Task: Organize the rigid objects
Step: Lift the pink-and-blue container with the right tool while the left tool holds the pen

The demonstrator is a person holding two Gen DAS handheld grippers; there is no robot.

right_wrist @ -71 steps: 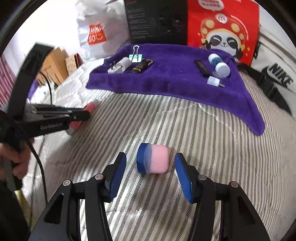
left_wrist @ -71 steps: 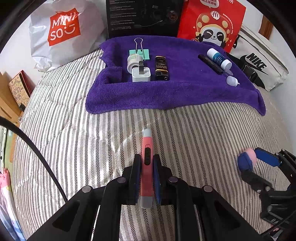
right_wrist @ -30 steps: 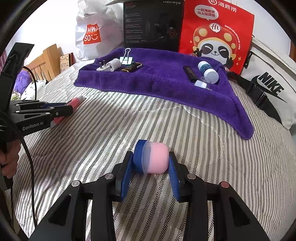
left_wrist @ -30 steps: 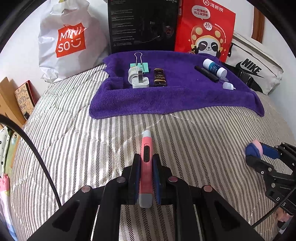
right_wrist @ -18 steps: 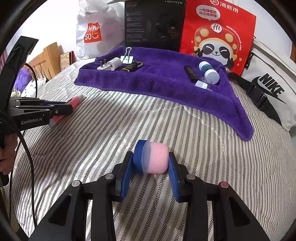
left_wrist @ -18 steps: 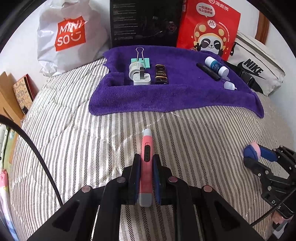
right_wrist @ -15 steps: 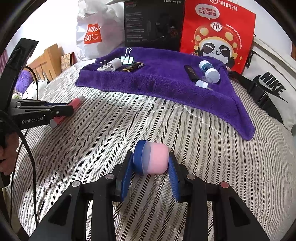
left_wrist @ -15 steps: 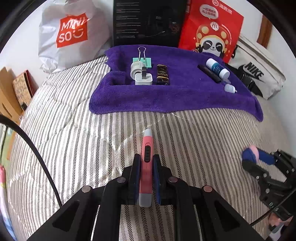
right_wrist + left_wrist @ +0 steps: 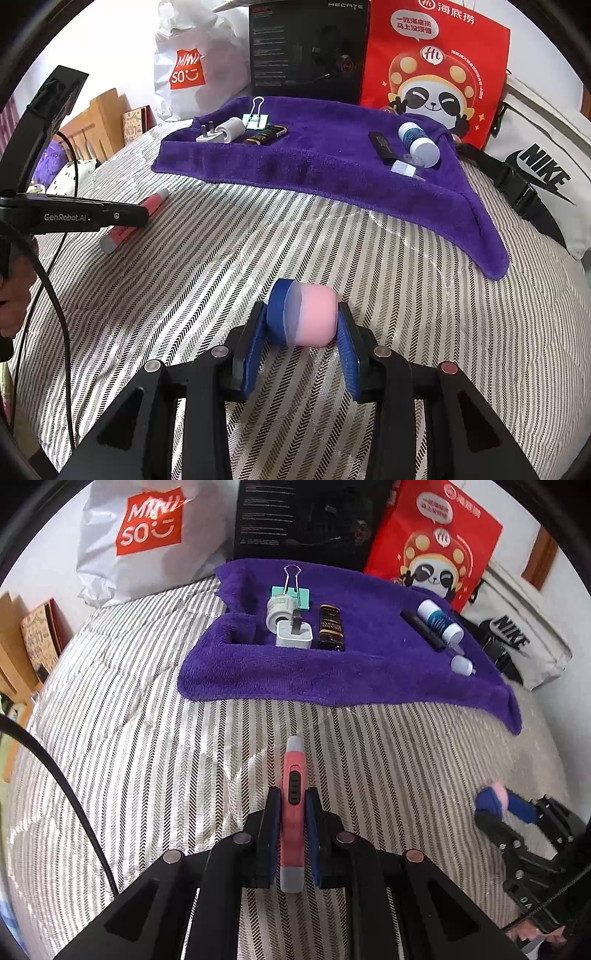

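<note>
Pink pen (image 9: pixel 292 805) sits pinched between the left gripper (image 9: pixel 292 794) pads, tip pointing to 12 o'clock over the striped bedcover (image 9: pixel 147 775); its grey butt end sticks back past the pads. In the right wrist view the same pen (image 9: pixel 129 221) shows at 9 o'clock, angled down toward the cover, whether touching it cannot be told. Right gripper (image 9: pixel 301 321) squeezes a pink and blue jar (image 9: pixel 303 317) on its side, blue lid to the left, both blue pads touching it; in the left view that jar (image 9: pixel 491 799) is at 3 o'clock. Farther out at 12 o'clock lies the purple towel (image 9: pixel 369 664), near edge folded up. On it, left group: white charger (image 9: pixel 293 637), white roll (image 9: pixel 280 609) just behind it, green binder clip (image 9: pixel 291 590) behind that, black lighter (image 9: pixel 331 627) just right of the charger. Right group at 1 o'clock: black stick (image 9: pixel 423 629), blue and white bottle (image 9: pixel 439 622) beside it, small white dropper (image 9: pixel 461 664) nearer. Behind the towel: white shopping bag (image 9: pixel 147 535) at 11, black box (image 9: pixel 306 517) at 12, red panda bag (image 9: pixel 432 542) at 1, white sports bag (image 9: pixel 517 635) at 2.
</note>
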